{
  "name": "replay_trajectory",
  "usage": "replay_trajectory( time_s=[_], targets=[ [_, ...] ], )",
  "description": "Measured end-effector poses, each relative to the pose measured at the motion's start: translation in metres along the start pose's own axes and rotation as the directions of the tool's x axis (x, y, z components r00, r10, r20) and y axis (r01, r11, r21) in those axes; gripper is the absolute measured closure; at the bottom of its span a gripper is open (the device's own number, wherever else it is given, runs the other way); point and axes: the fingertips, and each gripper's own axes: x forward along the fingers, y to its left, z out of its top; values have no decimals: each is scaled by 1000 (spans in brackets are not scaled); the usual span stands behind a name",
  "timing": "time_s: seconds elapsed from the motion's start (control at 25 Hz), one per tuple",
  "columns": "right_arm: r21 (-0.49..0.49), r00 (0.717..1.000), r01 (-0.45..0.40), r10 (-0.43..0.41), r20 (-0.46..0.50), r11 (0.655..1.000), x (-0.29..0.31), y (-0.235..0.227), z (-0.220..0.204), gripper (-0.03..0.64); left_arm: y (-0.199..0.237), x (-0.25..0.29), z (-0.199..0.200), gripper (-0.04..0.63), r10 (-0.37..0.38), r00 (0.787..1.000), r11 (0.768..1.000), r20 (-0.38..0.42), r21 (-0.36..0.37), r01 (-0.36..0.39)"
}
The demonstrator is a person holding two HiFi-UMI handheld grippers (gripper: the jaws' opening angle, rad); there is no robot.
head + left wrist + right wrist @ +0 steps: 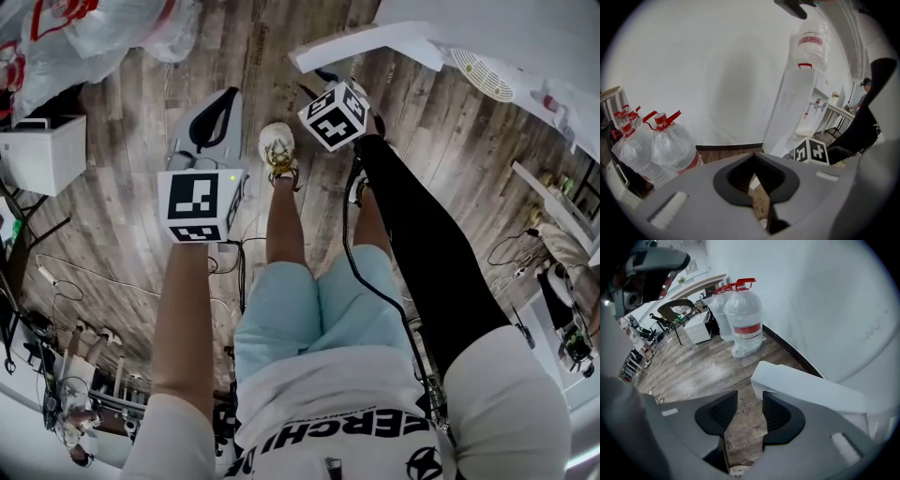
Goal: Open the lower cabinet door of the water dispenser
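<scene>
**A:** Where is the water dispenser?

**B:** The white water dispenser [794, 110] stands against the wall, and its lower cabinet door [806, 390] juts out from it.

**A:** And the grippers?

**B:** The right gripper [750, 404] is just beside that door, its jaws apart and empty. The left gripper [754, 171] is farther from the dispenser, jaws pressed together on nothing.

The water dispenser [797, 112] is stood against the wall [717, 70] at the right of the left gripper view, and a bottle [813, 44] is set on top of it. A cluster of water bottles [670, 145] is placed on the floor [112, 234] to the left, along the same wall. In the head view, the left tool [753, 178] is held left of the right tool [749, 409], with a shoe [277, 148] seen between them. A panel [806, 387] is found just beside the right tool, on its right. A box [42, 155] is set on the floor at far left.
</scene>
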Motion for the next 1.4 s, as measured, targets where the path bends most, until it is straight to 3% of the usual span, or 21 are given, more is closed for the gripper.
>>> replay_trajectory(
  time_s=[0.64, 1.04, 1.4],
  targets=[
    [140, 994, 70, -80, 70, 988, -55, -4, -26, 453, -51, -6, 21, 537, -109, 994, 988, 1, 108, 108],
    [261, 974, 116, -161, 157, 958, -108, -23, -50, 453, -117, 3, 36, 537, -194, 981, 963, -3, 192, 191],
    [376, 939, 139, -242, 243, 916, -176, -31, -101, 453, -192, 2, 33, 537, -198, 980, 957, 7, 215, 192]
  ],
)
